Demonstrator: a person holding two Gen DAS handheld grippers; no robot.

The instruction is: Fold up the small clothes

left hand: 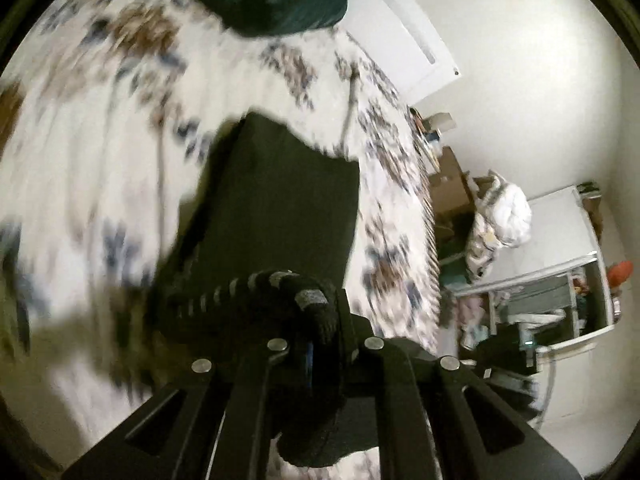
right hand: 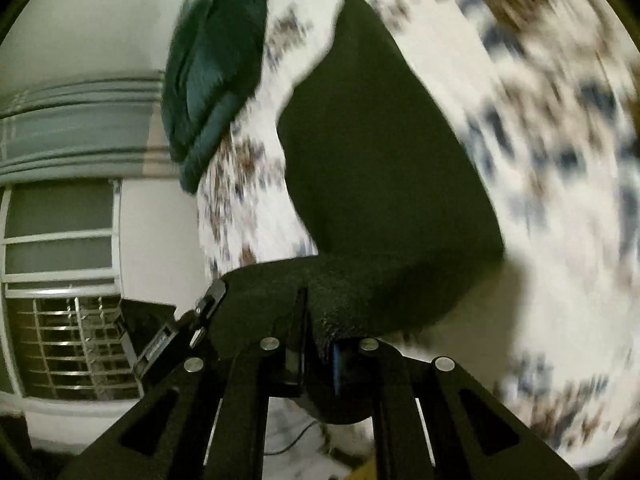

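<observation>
Cloth, black and small (left hand: 288,200), hangs stretched between the two grippers above the flowered bedsheet (left hand: 100,128); its edge near the left gripper (left hand: 310,344) carries a grey-striped band, probably a waistband, though blur makes that unsure. The left gripper is clenched on that banded edge, the right gripper (right hand: 316,344) on a plain black edge (right hand: 384,168). Beyond the cloth, a dark green pillow (right hand: 212,80) lies on the sheet. The left view alone shows a cluttered corner with a white bundle (left hand: 506,212); only the right view shows a barred window (right hand: 68,340).
</observation>
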